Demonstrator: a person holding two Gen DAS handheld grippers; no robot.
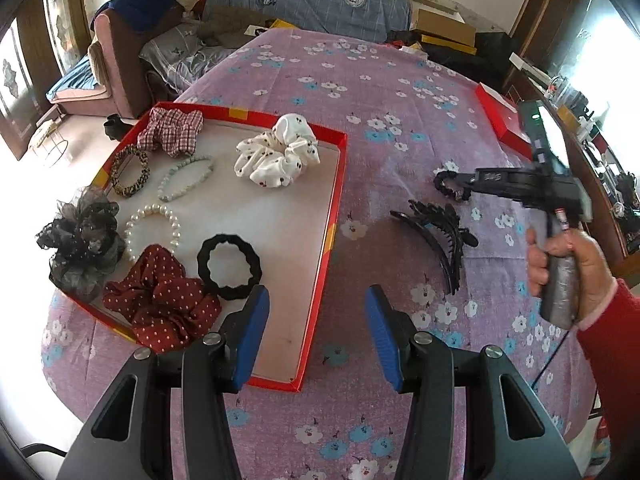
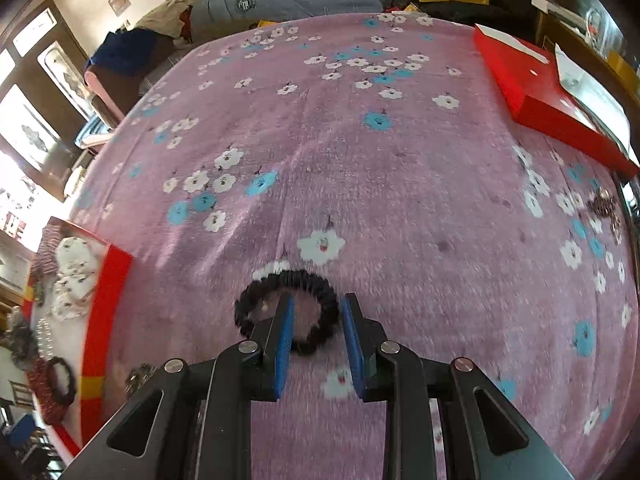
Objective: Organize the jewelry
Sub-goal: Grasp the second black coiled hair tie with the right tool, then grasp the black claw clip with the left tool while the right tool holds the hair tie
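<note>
The tabletop [image 1: 400,92], covered with a pink floral cloth, is carrying a red tray [image 1: 340,184] at the left and a red box [image 2: 540,96] at the far right. Inside the tray are lying a white scrunchie [image 1: 276,152], a dark red dotted scrunchie [image 1: 160,312], a black lace scrunchie [image 1: 80,240], a checked scrunchie [image 1: 172,130], a black hair ring [image 1: 229,266], a pearl bracelet [image 1: 154,232], a pale bead bracelet [image 1: 185,177] and a leopard hair tie [image 1: 130,176].

The left claw [image 1: 316,308] is standing released, straddling the near right wall of the tray and grasping nothing.

The right claw [image 2: 316,312] is partly open around the right side of a black ruffled hair tie [image 2: 288,312], which is lying on the cloth well right of the tray. One finger is sitting inside the ring, the other just outside it; contact cannot be determined.

A black hair claw clip [image 1: 436,236] is lying on the cloth, near the ruffled tie.

In the right wrist view, motion blur is obscuring the tie's texture, and the tray is cut off at the left edge.
</note>
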